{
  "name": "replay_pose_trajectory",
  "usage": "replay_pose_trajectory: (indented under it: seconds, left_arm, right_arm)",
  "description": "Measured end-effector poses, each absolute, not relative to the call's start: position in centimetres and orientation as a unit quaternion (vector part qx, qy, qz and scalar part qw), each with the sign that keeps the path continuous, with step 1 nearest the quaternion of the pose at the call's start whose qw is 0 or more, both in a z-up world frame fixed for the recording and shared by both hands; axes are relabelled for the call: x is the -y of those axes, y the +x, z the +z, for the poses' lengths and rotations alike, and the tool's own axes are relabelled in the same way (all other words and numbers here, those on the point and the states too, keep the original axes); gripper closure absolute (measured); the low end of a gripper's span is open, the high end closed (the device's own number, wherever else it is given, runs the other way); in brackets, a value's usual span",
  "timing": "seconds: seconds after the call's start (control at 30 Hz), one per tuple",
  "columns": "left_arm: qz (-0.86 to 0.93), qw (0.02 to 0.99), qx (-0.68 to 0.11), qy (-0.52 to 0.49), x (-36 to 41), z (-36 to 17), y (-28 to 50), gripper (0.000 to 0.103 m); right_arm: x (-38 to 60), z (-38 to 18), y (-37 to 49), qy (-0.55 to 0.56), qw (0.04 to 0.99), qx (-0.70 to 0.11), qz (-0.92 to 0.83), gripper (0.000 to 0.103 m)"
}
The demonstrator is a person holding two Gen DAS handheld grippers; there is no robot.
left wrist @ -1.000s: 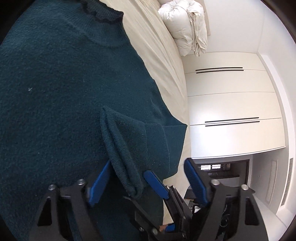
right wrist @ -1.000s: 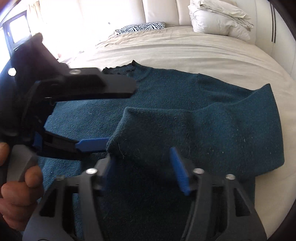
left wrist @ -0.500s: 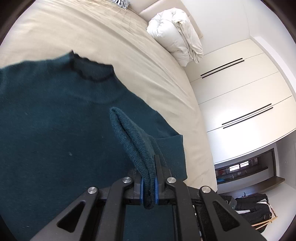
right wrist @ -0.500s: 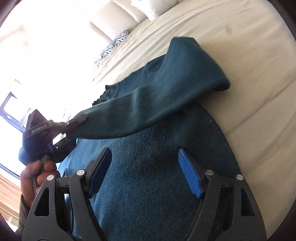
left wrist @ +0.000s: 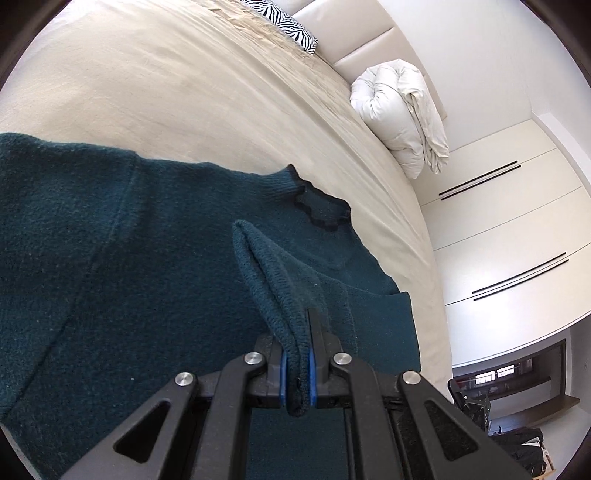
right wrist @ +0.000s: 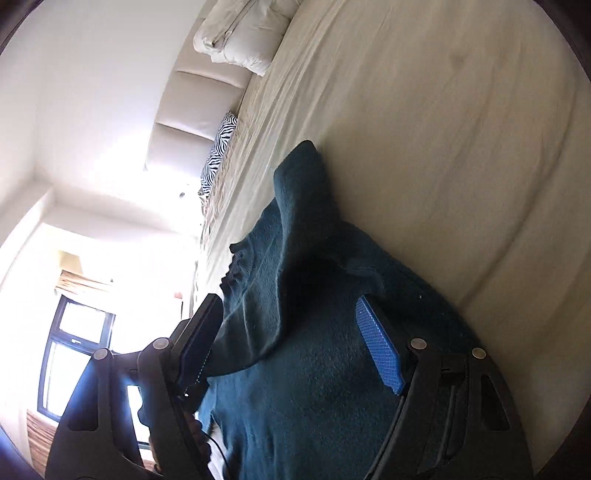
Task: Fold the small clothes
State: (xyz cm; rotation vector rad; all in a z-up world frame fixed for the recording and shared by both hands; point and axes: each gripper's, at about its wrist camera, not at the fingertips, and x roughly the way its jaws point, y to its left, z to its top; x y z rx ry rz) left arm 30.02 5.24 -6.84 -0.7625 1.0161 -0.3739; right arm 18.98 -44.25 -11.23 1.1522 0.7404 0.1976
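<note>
A dark teal sweater (left wrist: pixel 147 277) lies flat on the beige bed (left wrist: pixel 184 92), its frilled collar (left wrist: pixel 321 210) toward the headboard. My left gripper (left wrist: pixel 295 347) is shut on the cuff of one sleeve (left wrist: pixel 266 273), which it holds lifted above the sweater's body. In the right wrist view the sweater (right wrist: pixel 295 406) fills the lower middle, and the raised sleeve (right wrist: pixel 295 221) stretches across it. My right gripper (right wrist: pixel 291 347) hangs open over the sweater's body, rolled to one side, with nothing pressed between its pads (right wrist: pixel 380 347).
A folded white duvet (left wrist: pixel 399 114) and a zebra-striped pillow (left wrist: pixel 288 26) lie by the padded headboard. White wardrobe doors (left wrist: pixel 498 240) stand past the bed's far side. A bright window (right wrist: pixel 74 350) is at the lower left of the right wrist view.
The left gripper closed on the sleeve cuff and carried it up and across the sweater's body. The right gripper stayed open, drew off the sleeve fold and rolled strongly to one side.
</note>
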Motion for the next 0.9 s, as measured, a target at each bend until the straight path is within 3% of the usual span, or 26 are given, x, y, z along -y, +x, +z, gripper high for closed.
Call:
replay_pose_trajectory:
  seconds: [0.2, 0.6, 0.9]
  left_arm:
    - [-0.158, 0.787, -0.472, -0.364, -7.6, -8.0, 29.7, 0.095]
    - [-0.148, 0.797, -0.457, -0.365, -8.9, -7.7, 28.6, 0.095]
    - [-0.149, 0.782, -0.485, -0.363, -8.6, -10.4, 28.5, 0.091]
  right_arm:
    - [46.2, -10.8, 18.4, 0.574, 0.748, -0.319, 0.093, 0.029]
    - [47.3, -9.0, 17.8, 0.542, 0.770, -0.326, 0.089, 0.028]
    - [47.3, -8.0, 20.4, 0.505, 0.787, -0.339, 0.107, 0.028]
